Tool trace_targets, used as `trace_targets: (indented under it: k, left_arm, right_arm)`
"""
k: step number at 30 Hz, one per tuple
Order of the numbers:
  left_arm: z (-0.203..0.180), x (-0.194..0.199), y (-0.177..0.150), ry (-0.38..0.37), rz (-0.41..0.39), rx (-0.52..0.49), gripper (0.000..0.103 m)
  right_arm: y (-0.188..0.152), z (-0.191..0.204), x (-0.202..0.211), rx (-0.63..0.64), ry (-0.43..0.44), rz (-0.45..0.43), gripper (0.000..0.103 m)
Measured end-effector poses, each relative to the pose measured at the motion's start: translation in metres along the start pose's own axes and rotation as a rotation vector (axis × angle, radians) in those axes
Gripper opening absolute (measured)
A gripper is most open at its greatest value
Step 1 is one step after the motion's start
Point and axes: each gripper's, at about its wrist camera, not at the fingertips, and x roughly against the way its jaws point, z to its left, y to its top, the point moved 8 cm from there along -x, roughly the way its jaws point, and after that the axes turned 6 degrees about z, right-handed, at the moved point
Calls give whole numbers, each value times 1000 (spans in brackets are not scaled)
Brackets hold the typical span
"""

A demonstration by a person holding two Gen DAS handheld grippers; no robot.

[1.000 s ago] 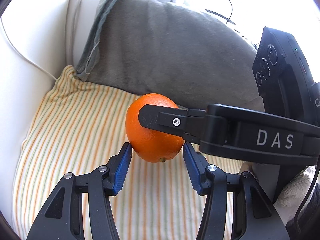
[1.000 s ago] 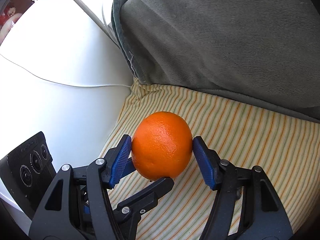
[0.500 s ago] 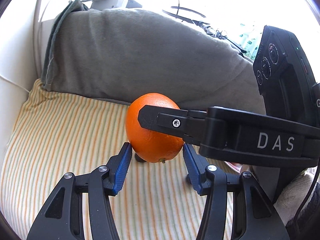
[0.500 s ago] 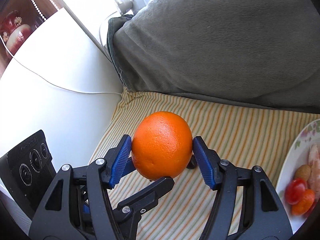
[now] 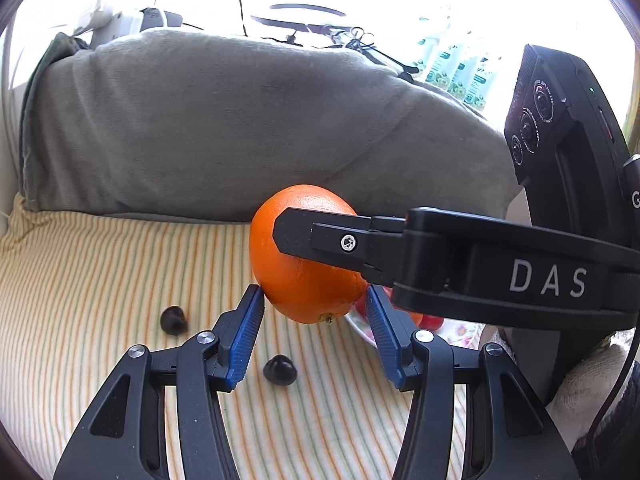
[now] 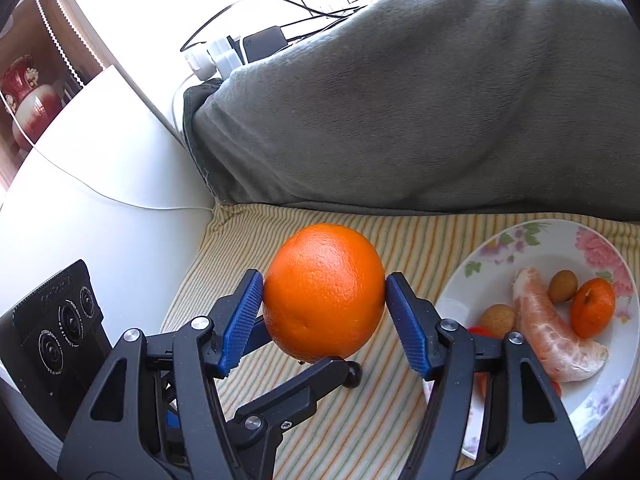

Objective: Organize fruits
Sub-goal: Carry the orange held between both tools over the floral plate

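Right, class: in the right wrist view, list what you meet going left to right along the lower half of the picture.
Black camera unit → orange held between the right gripper pads → brown longan → peeled citrus segment → small mandarin, the last three on the floral plate.

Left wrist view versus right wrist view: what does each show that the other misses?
Left wrist only: two dark fruits lying on the striped cloth.

Right wrist only: the full plate holding a peeled segment, a small mandarin and two brown fruits.

Both: the orange, gripped by both tongs, left and right, above the cloth, with the grey blanket behind.
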Motion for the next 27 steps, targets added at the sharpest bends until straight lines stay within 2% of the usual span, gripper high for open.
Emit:
trace_targets:
  k: [13,22,27]
  left_arm:
    - [-62,-22,9,-43,44,-84,52]
    - [-81,-43,18,-52,81,-108,47]
    - [-89,-49,10,-50,101,-116,46]
  right_arm:
    - [0,-61,37,-84,-37,-38,67]
    - [3,-95,46,-144,-42,-50,67]
    - [1,-108,44,-166,-43,-42,67]
